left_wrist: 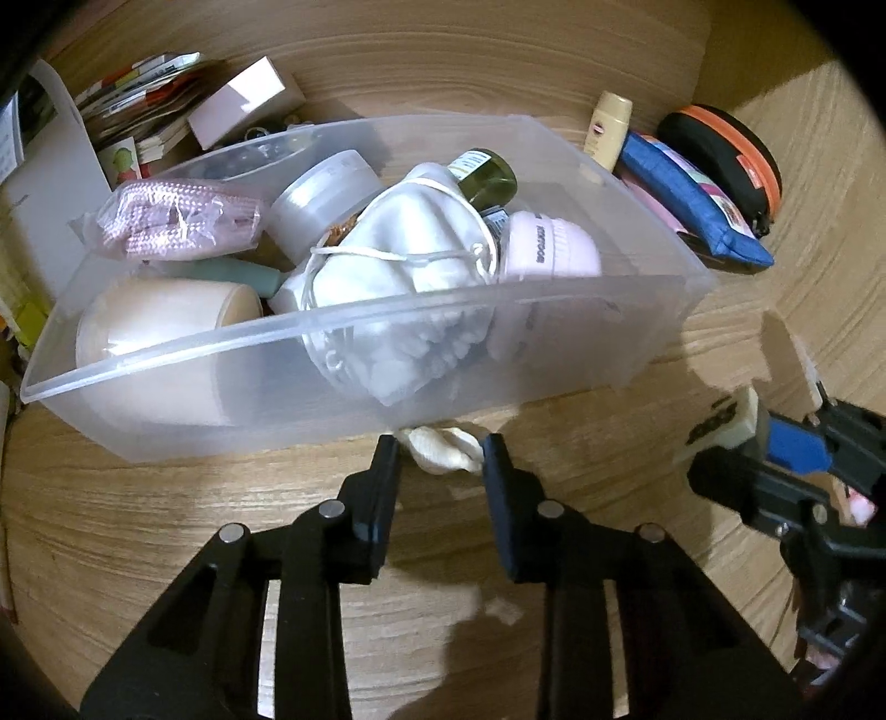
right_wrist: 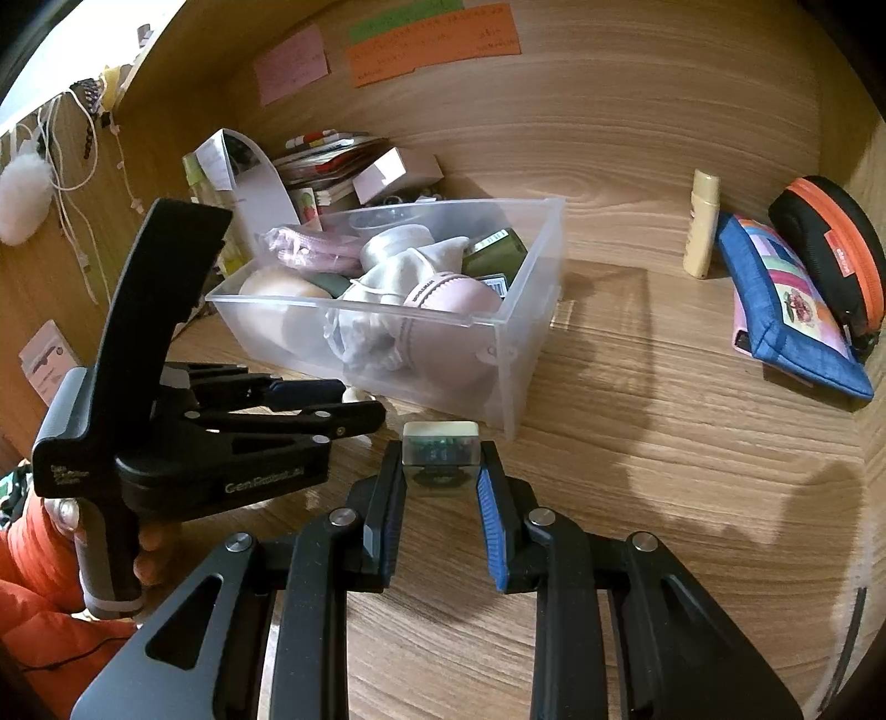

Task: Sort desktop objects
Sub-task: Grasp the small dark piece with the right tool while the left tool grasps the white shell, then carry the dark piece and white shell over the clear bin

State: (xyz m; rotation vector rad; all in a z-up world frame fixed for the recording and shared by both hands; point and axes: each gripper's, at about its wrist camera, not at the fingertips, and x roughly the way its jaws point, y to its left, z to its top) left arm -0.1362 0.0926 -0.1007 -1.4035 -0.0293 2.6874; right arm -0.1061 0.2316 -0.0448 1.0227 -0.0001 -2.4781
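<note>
A clear plastic bin sits on the wooden desk, holding a white drawstring pouch, a pink round case, a green bottle, a pink knit bundle and a cream jar. My left gripper holds a small cream knotted item between its fingertips just in front of the bin; it also shows in the right wrist view. My right gripper is shut on a small clear box with a cream lid, low over the desk near the bin's corner.
A blue patchwork pouch, a black and orange case and a cream tube lie at the far right. Books and a pink box stack behind the bin. Sticky notes hang on the back wall.
</note>
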